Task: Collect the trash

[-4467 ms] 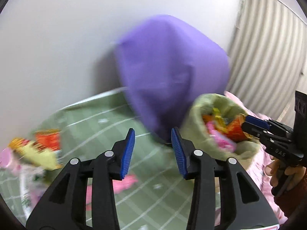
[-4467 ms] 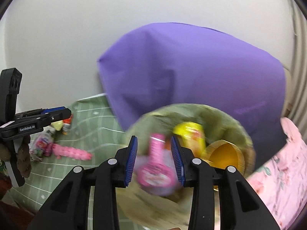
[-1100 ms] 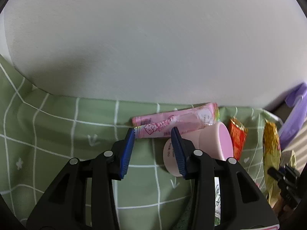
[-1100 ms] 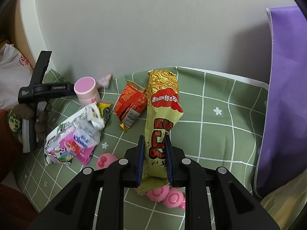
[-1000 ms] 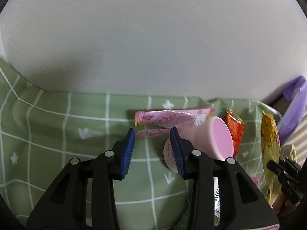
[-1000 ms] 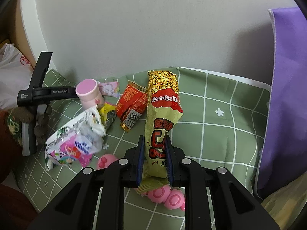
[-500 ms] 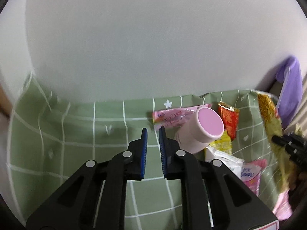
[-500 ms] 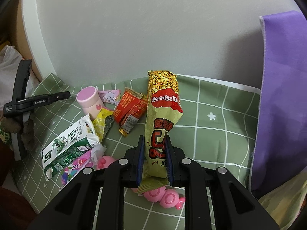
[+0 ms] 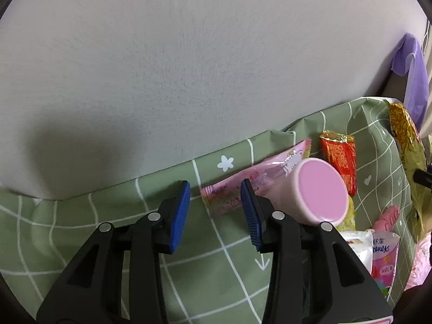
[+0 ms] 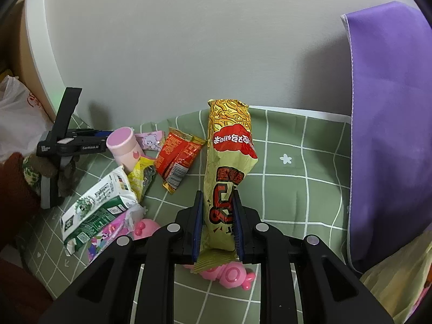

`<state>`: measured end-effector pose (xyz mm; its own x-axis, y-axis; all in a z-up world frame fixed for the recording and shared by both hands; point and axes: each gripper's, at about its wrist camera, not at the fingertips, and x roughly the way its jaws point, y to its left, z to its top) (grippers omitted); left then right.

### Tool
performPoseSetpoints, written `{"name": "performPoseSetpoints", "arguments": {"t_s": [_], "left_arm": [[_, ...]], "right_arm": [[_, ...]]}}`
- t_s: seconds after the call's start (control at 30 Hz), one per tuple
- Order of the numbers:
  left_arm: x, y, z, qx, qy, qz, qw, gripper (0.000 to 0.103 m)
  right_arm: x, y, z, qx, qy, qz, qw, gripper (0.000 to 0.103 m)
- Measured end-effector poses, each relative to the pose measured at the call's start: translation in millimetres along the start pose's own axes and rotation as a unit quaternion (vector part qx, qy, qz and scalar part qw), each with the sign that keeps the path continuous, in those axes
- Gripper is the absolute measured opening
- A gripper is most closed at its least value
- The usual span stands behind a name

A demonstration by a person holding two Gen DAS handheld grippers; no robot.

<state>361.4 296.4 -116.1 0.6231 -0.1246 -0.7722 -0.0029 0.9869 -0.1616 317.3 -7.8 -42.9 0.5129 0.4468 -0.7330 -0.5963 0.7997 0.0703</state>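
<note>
The right gripper (image 10: pixel 216 224) pinches the noodle packet (image 10: pixel 229 167) low on its body, above the green cloth (image 10: pixel 297 178). Light and crinkly, it looks likely to flop. The left gripper (image 9: pixel 214 210) hangs spread beside the pink cup (image 9: pixel 316 191); a pink wrapper (image 9: pixel 243 186) lies partly hidden behind that cup.

Green cloth with a white grid and small white flowers (image 10: pixel 294 167). Long yellow snack packet printed in red and gold (image 10: pixel 229 162). Red foil wrapper with gold edges (image 10: pixel 179 159). Pale pink cylindrical cup (image 9: pixel 316 191). Green-and-white carton (image 10: pixel 100 205). Plain purple fabric (image 10: pixel 391 113). Black grippers with blue pads (image 9: pixel 180 213).
</note>
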Motion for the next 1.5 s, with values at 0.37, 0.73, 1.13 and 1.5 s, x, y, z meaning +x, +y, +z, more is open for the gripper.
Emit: {"name": "performPoseSetpoints", "arguments": {"t_s": [0.37, 0.73, 1.13, 1.5], "left_arm": [[-18.9, -10.5, -3.3, -0.025, -0.033, -0.029, 0.9987, 0.002], [-117.7, -60.3, 26.5, 0.006, -0.14, -0.028, 0.9897, 0.002], [-165.4, -169.4, 26.0, 0.095, -0.155, -0.135, 0.9742, 0.002], [-163.4, -322.7, 24.0, 0.216, -0.143, -0.245, 0.9343, 0.002]], "right_arm": [[5.0, 3.4, 3.2, 0.009, -0.002, -0.008, 1.0, 0.02], [-37.2, 5.2, 7.5, 0.015, -0.049, -0.022, 0.998, 0.02], [-131.4, -15.6, -16.0, 0.037, -0.106, -0.096, 0.989, 0.02], [-233.2, -77.9, -66.9, 0.1, -0.139, -0.211, 0.962, 0.02]]}}
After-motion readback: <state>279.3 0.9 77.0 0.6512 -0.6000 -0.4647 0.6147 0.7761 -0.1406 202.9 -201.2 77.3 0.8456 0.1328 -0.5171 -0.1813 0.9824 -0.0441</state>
